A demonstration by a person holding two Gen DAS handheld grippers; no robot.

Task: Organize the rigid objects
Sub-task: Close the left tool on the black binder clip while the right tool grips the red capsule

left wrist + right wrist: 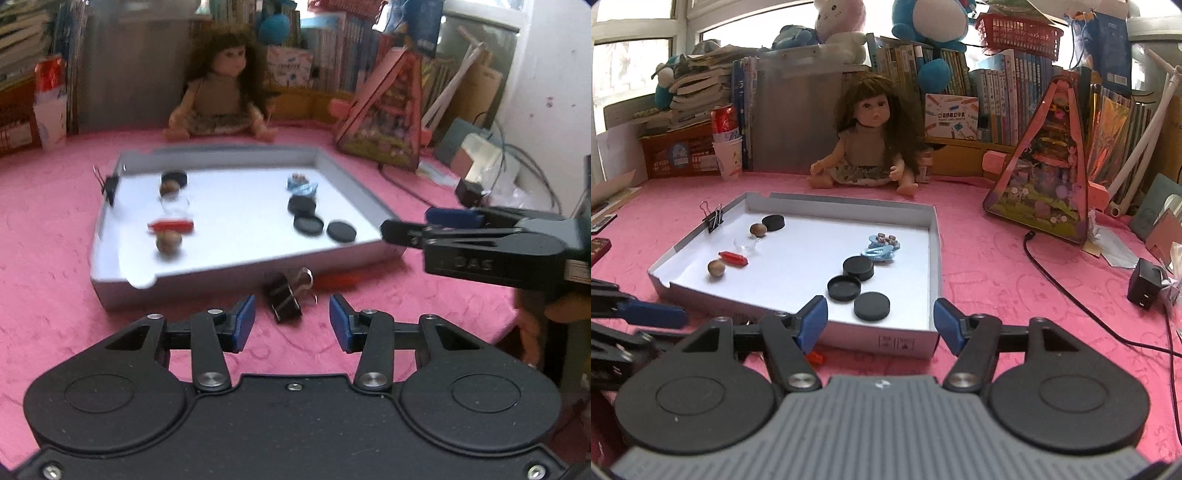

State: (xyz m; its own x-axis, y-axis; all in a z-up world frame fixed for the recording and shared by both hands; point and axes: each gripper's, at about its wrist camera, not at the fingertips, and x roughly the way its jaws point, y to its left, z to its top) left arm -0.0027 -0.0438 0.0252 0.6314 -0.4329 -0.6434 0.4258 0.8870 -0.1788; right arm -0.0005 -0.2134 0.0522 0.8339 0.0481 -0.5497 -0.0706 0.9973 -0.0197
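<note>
A black metal binder clip (284, 299) lies on the pink cloth surface (55, 229) at lower centre of the left wrist view, beyond and between the released left tool's (291, 323) blue pads, untouched. Just above it sits the shallow white cardboard tray (932, 236), holding black round caps (858, 267), brown nuts (716, 267) and a red capsule (733, 258). The right tool (880, 320) hangs released over the tray's near corner, grasping nothing.

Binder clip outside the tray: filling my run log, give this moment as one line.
left claw: open | binder clip: on cloth, unheld | right claw: open | tray: holds lids
</note>
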